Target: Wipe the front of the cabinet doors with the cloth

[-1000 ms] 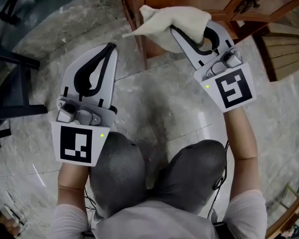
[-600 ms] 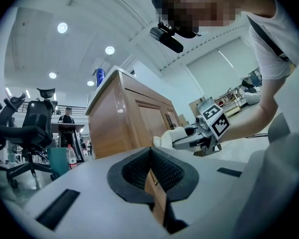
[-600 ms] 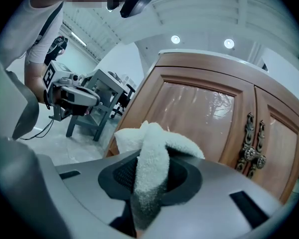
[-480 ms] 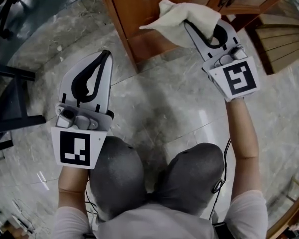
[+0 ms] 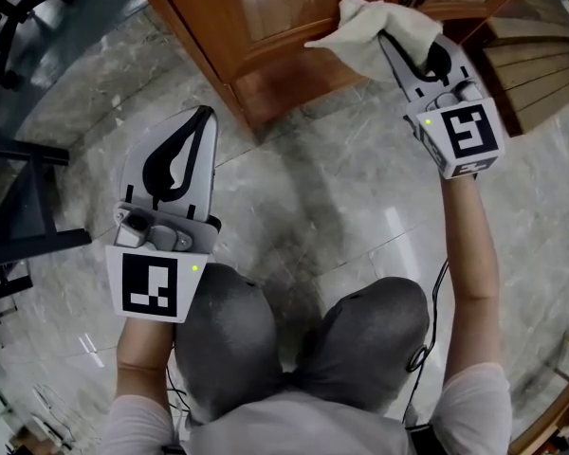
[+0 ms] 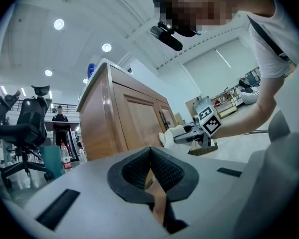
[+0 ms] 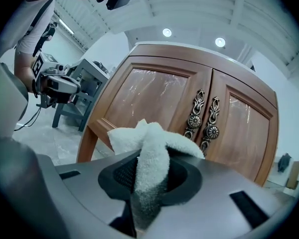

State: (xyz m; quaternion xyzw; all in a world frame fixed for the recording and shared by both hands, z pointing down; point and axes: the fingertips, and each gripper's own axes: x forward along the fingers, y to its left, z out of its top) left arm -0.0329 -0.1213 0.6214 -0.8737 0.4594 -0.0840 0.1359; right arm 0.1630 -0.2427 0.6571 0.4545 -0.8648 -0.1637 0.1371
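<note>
While right gripper point(image 7: 150, 169) pinches cloth point(image 7: 148, 138), left gripper point(image 6: 150, 152) idles closed

White terry cloth is clamped between the right fingers point(image 7: 182, 176) and bunches out past their tips. It sits just in front of the wooden cabinet door point(image 7: 139, 101), left of the ornate handles point(image 7: 195, 114); contact unclear. Left fingers point(image 6: 169, 171) are pressed together, low over the marble floor point(image 5: 313, 188).

cloth point(image 5: 377, 28) before cabinet doors point(image 7: 189, 118) — right side
</note>
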